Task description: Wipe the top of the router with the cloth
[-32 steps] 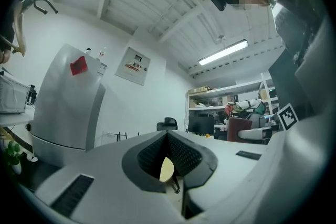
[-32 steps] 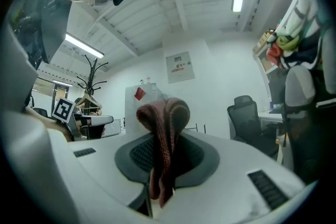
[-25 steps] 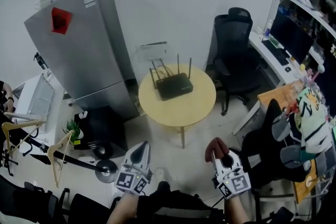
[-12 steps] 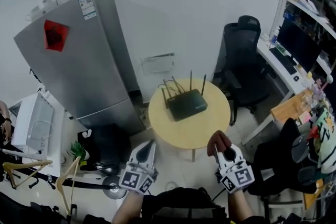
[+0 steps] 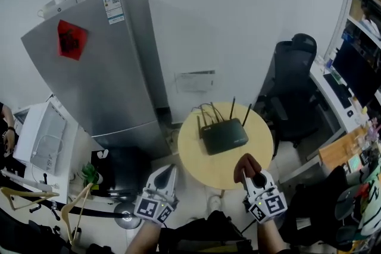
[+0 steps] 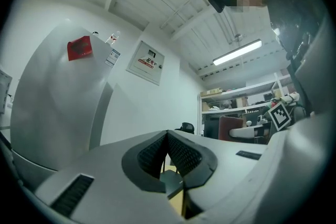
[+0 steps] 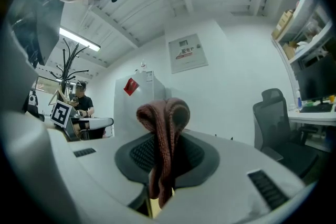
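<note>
Rust-red knitted cloth [image 7: 165,123] is clamped between the clenched fingers [image 7: 137,157] of the right gripper [image 7: 163,165], and its folded loop bulges out past them. Beside it, the left gripper [image 6: 168,136] has its fingers [image 6: 152,157] pressed together with nothing between them.

Ahead of and below both pairs of fingers stands a round pale-wood table [image 5: 196,157]. A black router [image 5: 224,135] lies flat on it, with its antennas raised along the far edge. The cloth is near the router but apart from it.

Judging by this, the step in hand is the approach, and wiping has not begun. The next move calls for bringing the right fingers forward and down until the cloth rests on the router's flat top, short of the antennas.

Farther off, a grey fridge [image 5: 101,68] stands beyond the left fingers and a black office chair [image 5: 297,68] beyond the right.
</note>
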Demonstrator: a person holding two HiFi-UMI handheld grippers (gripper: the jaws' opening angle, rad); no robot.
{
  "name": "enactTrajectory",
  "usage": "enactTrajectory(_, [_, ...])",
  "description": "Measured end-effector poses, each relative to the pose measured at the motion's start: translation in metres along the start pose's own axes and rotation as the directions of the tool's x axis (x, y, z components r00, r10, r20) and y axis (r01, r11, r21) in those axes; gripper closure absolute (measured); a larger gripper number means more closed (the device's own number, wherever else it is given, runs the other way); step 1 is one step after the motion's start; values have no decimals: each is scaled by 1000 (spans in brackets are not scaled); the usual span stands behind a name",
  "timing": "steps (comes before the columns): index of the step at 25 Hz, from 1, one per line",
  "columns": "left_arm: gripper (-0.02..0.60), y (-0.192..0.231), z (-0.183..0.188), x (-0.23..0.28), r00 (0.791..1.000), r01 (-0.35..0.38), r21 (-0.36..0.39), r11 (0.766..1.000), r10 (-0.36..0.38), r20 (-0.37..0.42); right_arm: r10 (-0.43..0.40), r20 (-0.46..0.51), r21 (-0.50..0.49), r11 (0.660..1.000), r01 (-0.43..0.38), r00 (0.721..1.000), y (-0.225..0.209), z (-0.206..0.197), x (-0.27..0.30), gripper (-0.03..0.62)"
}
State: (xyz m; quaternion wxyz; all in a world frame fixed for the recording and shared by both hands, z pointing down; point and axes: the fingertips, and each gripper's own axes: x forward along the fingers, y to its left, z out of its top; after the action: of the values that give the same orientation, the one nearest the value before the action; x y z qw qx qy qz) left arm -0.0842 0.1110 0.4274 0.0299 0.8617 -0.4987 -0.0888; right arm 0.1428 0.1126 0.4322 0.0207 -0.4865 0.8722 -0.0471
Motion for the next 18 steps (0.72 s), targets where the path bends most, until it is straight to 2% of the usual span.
enactTrajectory(9, [580, 23, 21, 65, 991, -130, 81, 988, 126, 48, 135, 52, -39, 990, -133, 989, -71, 31, 92, 531])
enactTrajectory(15, [580, 28, 16, 101, 974, -223, 100, 970, 218, 64, 255, 1, -51, 966, -255, 967, -94, 33, 136, 531])
enactTrajectory(18, [580, 32, 11, 119, 970, -242, 102, 965, 238, 54, 305, -40, -52, 950, -307, 952, -99, 29, 154, 531])
